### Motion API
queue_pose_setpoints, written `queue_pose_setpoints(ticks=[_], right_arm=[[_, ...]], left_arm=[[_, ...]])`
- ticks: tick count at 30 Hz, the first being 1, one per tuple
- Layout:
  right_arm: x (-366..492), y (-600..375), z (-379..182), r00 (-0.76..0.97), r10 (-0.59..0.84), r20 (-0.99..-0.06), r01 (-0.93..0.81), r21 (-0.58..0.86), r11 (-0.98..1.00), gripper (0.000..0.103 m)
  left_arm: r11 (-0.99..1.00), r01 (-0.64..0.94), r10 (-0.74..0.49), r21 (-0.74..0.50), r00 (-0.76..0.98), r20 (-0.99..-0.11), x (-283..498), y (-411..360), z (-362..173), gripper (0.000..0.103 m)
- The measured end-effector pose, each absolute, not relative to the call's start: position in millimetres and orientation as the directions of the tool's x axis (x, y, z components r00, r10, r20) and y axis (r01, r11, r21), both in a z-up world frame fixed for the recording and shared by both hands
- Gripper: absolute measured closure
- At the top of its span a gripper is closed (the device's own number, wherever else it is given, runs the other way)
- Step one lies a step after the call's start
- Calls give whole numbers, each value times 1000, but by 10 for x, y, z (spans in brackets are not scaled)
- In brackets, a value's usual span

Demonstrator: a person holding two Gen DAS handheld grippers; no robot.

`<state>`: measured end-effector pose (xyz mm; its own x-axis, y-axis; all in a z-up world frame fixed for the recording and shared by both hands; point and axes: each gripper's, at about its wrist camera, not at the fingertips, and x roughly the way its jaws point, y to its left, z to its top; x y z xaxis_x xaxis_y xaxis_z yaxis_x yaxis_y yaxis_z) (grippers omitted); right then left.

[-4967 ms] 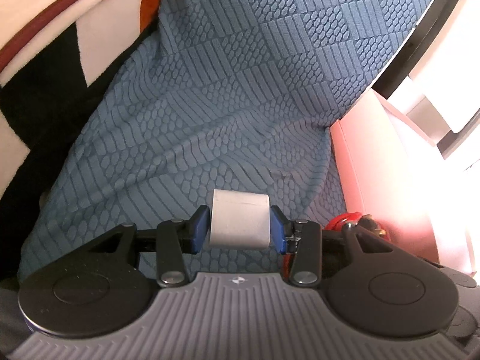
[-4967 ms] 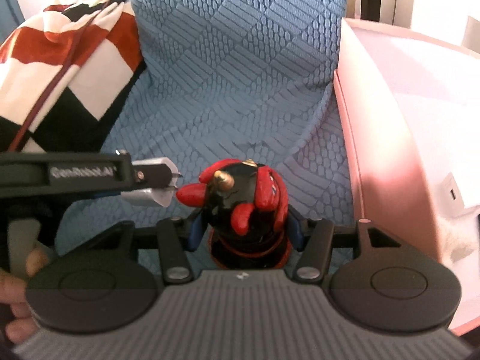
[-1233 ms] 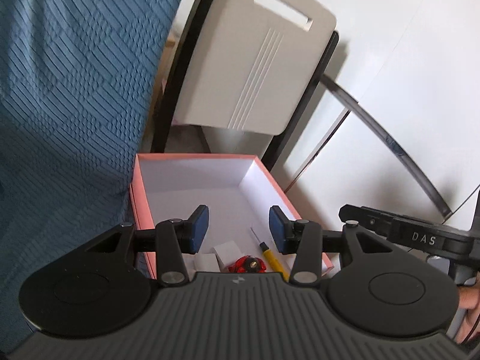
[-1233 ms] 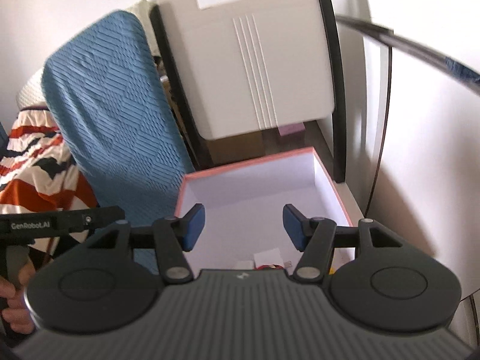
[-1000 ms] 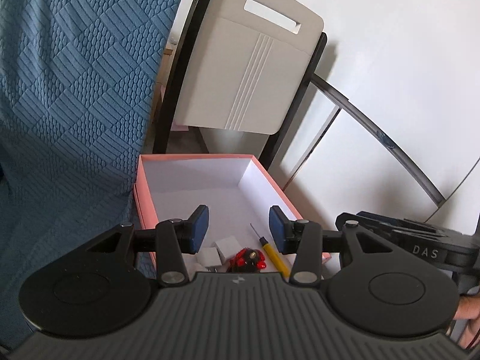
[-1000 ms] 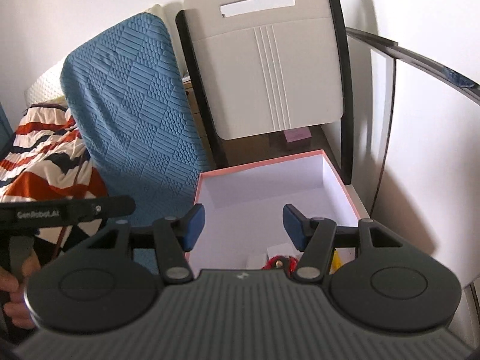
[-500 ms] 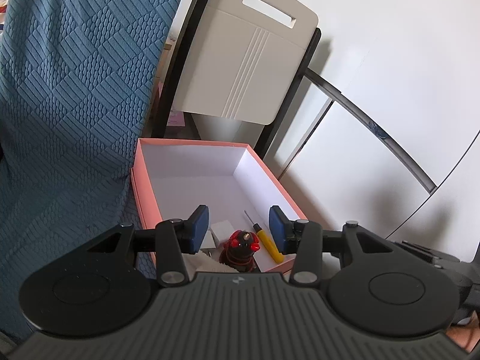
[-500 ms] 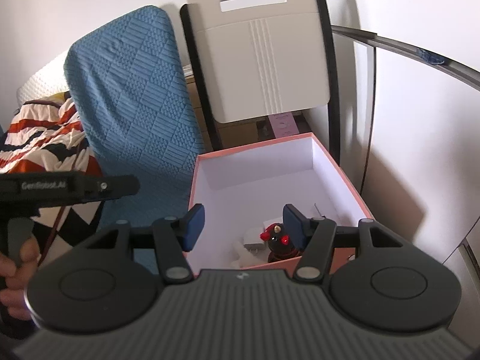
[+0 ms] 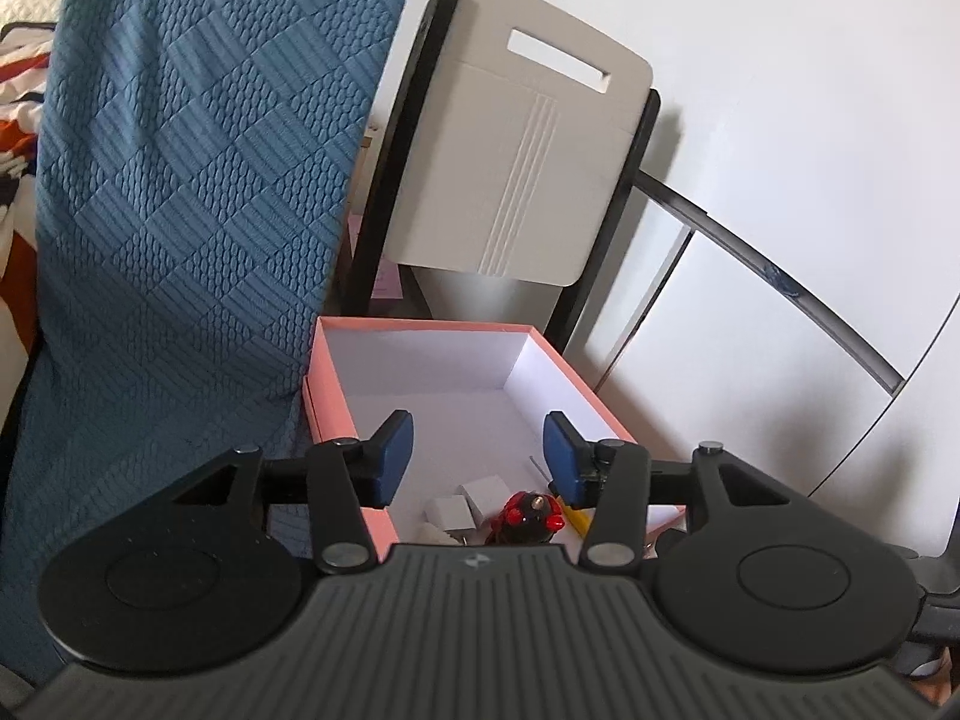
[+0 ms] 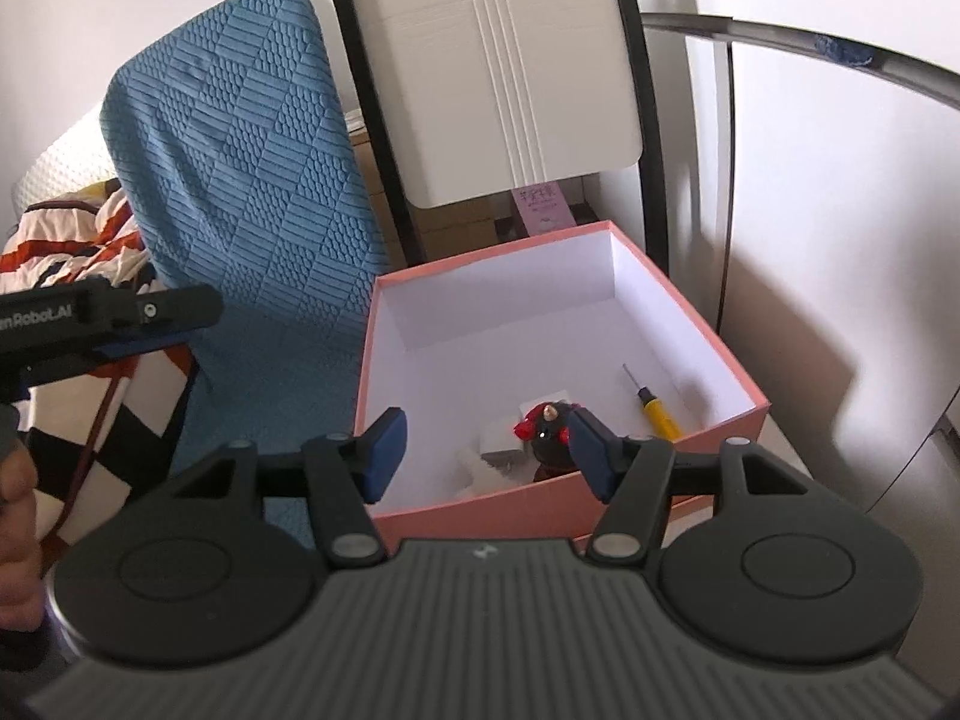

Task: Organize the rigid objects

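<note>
Blue quilted fabric (image 9: 198, 192) drapes the tall backrest on the left of both views, and a cream chair back (image 10: 510, 72) stands behind the box. Against the fabric sits the pink box (image 10: 744, 387), open-topped with a white inside; a person's hand (image 10: 15, 504) shows at the left edge of the right wrist view.

Both grippers hang above the box's near end, angled down into it. The left gripper (image 9: 478, 459) has its jaws fairly narrow and opening, with nothing between them. The right gripper (image 10: 487, 455) has its jaws wider, also opening, and likewise empty.

Inside the box, at the near end, the black and red figurine (image 10: 549, 429) stands upright, beside some white blocks (image 9: 468, 501). The yellow screwdriver (image 10: 654, 405) lies flat to the figurine's right, its long axis running from the near wall toward the far wall, metal tip pointing away.

The box's things lie below and ahead of both pairs of jaws, already put away. Judging by this, the next thing to collect is outside the box; nothing loose shows on the fabric, so neither hand can be called nearer.
</note>
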<state>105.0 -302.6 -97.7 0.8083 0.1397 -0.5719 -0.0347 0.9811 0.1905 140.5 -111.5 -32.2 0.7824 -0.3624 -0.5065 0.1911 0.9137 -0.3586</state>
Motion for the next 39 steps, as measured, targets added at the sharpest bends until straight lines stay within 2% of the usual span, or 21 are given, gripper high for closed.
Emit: queue_pose_setpoints(ticks=[1,5,6,8,10,12,13,14,15,16,22,39], right_arm=[[1054,-3010,-983,808,139,-572,-35,188,982,29],[1076,-2949,-993,805,149,-575,-48,186,981,24],[1082,-2935,-996,805,141,-576,-44,179,983,20],[1100,-2922,-1007,798,149,-584,-43,191,981,20],[1108,-2915,-1009,795,157,-586,-47,199,979,19],[1112,-2906,-1012,795,165,-584,-52,205,977,17],[1108,-2909,-1013,797,175,-579,-57,216,975,15],[1108,-2910,-1014,797,179,-577,-59,220,974,14],[1111,-2907,-1016,797,175,-579,-58,215,975,4],[1108,-2902,-1018,799,166,-578,-55,204,977,0],[1100,-2895,-1026,796,153,-585,-52,186,981,0],[1093,-2887,-1118,772,155,-617,-48,188,981,0]], left_arm=[[913,182,-360,-365,779,-513,1417,-1097,-346,48],[916,179,-357,-358,771,-527,1426,-1085,-389,47],[918,180,-355,-354,771,-529,1420,-1086,-391,44],[917,186,-359,-352,769,-529,1406,-1081,-391,35],[917,192,-362,-350,768,-528,1386,-1077,-388,16],[914,192,-365,-358,775,-516,1361,-1070,-387,3],[912,194,-369,-362,774,-515,1355,-1068,-390,2],[912,194,-370,-361,769,-522,1362,-1074,-394,2],[917,191,-364,-351,761,-537,1375,-1089,-404,2],[922,189,-356,-337,756,-549,1381,-1106,-409,2],[940,184,-325,-289,746,-581,1382,-1167,-442,0],[946,155,-304,-284,724,-619,1404,-1190,-511,0]])
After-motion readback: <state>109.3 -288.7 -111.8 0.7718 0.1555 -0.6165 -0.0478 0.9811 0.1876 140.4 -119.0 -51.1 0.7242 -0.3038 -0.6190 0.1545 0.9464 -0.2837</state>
